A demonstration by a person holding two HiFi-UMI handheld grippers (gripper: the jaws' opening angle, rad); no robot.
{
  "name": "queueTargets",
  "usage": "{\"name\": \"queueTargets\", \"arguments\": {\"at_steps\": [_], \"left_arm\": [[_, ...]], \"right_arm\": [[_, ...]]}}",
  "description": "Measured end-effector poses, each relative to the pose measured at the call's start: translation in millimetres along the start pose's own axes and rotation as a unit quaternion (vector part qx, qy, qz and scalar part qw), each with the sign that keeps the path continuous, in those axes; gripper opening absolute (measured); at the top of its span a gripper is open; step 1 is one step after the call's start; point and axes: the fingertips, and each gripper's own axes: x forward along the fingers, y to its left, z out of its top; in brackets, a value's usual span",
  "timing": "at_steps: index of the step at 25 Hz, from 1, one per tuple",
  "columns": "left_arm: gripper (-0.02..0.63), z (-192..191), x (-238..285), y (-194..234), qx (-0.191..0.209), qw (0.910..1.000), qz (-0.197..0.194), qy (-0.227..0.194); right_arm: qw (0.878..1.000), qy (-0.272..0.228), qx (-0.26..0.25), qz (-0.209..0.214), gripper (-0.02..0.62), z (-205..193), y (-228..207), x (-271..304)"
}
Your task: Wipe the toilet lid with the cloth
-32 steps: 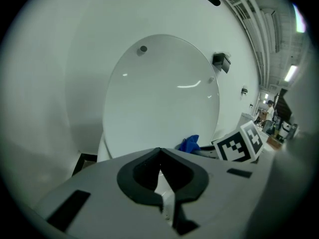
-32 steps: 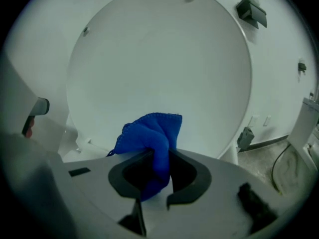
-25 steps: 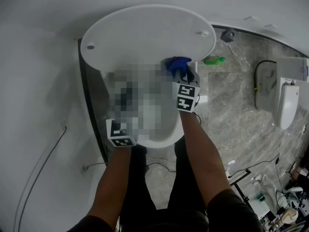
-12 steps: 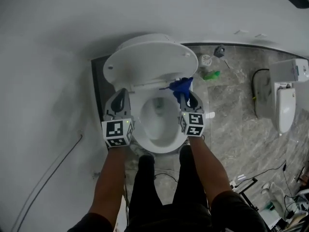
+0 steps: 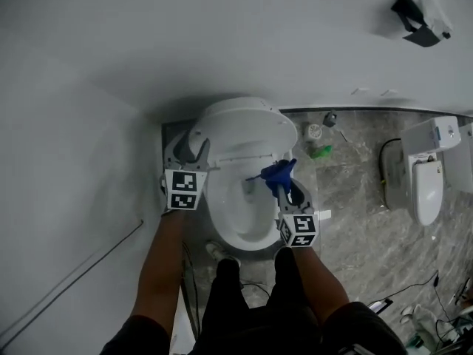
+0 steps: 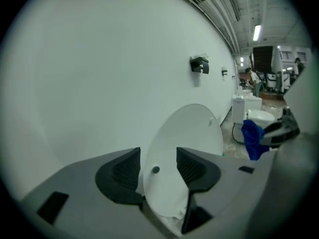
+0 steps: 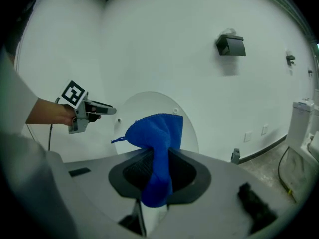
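The white toilet lid stands raised against the wall above the open bowl. My left gripper is at the lid's left edge. In the left gripper view its jaws have just been opening, and the lid shows in the gap with neither pad pressing on it. My right gripper hovers over the bowl's right rim, shut on a blue cloth. The cloth bunches up out of the jaws in front of the lid.
A second white toilet stands at the right on the grey marble floor. A green object and small fittings lie by the wall. A black holder hangs high on the wall. A cable runs along the floor at left.
Both grippers have risen and the view has drawn back. The left gripper went from the bowl's left rim up to the lid's left edge. The cloth stays in the right gripper.
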Motion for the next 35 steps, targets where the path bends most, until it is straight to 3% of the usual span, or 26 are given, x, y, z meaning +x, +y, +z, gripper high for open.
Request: {"name": "queueTargets", "arguments": {"at_steps": [9, 14, 17, 23, 31, 35], "left_arm": [[0.205, 21, 45, 2, 0.086, 0.9918, -0.080, 0.050], [0.114, 21, 50, -2, 0.112, 0.9881, -0.082, 0.066], [0.103, 21, 48, -3, 0.126, 0.9861, -0.082, 0.071], [0.089, 19, 23, -17, 0.128, 0.9845, -0.097, 0.070], [0.070, 3, -37, -48, 0.153, 0.9777, -0.131, 0.059], [0.058, -13, -68, -70, 0.189, 0.9689, -0.148, 0.062]], "right_arm": [[1.000, -0.025, 0.002, -0.002, 0.078, 34, 7, -39], [1.000, -0.020, 0.010, 0.000, 0.078, 28, 16, -52], [1.000, -0.019, 0.014, 0.002, 0.078, 27, 19, -55], [0.999, -0.047, 0.005, 0.000, 0.078, 56, 15, -64], [0.996, -0.053, -0.006, -0.069, 0.078, 78, -24, -96], [0.994, -0.052, -0.001, -0.097, 0.078, 77, -44, -117]]}}
